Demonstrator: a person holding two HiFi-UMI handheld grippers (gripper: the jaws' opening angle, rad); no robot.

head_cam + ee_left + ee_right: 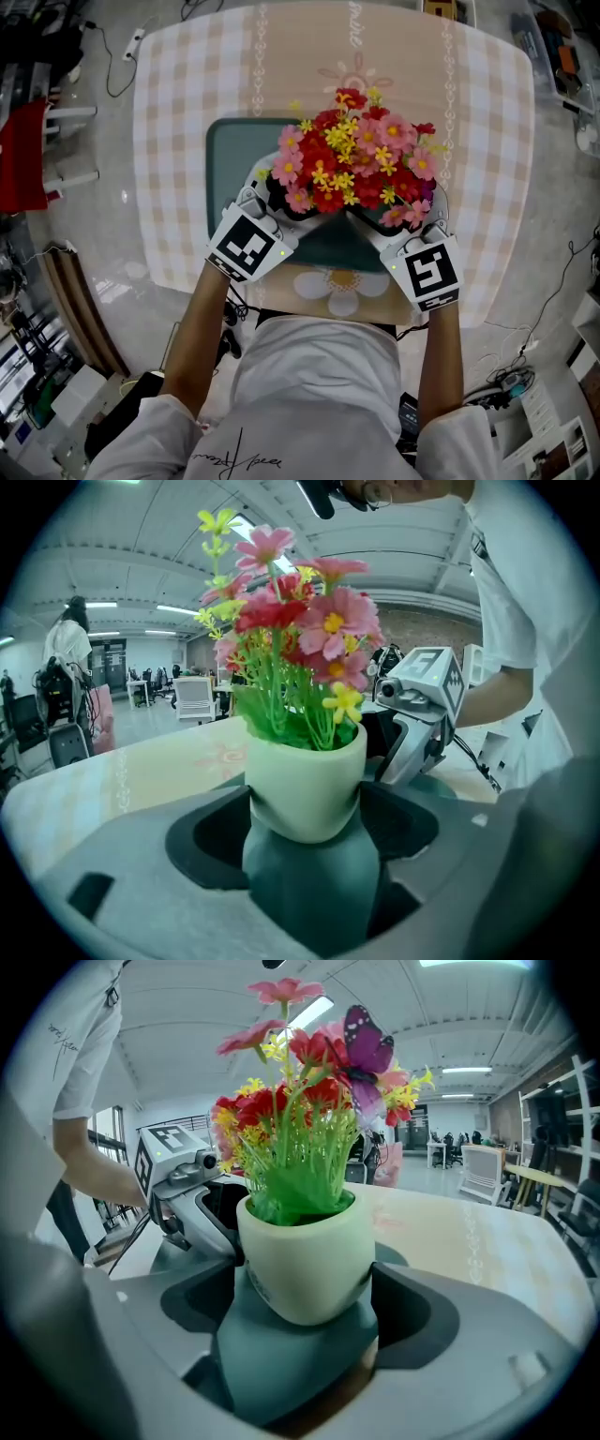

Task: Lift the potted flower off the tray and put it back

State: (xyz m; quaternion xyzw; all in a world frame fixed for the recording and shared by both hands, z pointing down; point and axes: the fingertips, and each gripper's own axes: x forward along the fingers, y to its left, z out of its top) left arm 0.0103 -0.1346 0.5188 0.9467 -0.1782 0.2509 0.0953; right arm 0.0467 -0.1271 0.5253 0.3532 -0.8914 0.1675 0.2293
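Now the potted flower (352,155) is seen upright on the tray (230,155) at frame centre, bracketed lower left by the left tool (265,192), lower right by the right tool (412,214), both spread wide, unclamped.

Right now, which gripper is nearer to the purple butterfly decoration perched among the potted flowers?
Right. The right gripper sits beside the purple butterfly on that side of the flowers; the left gripper is across the round cream pot, on their far side.
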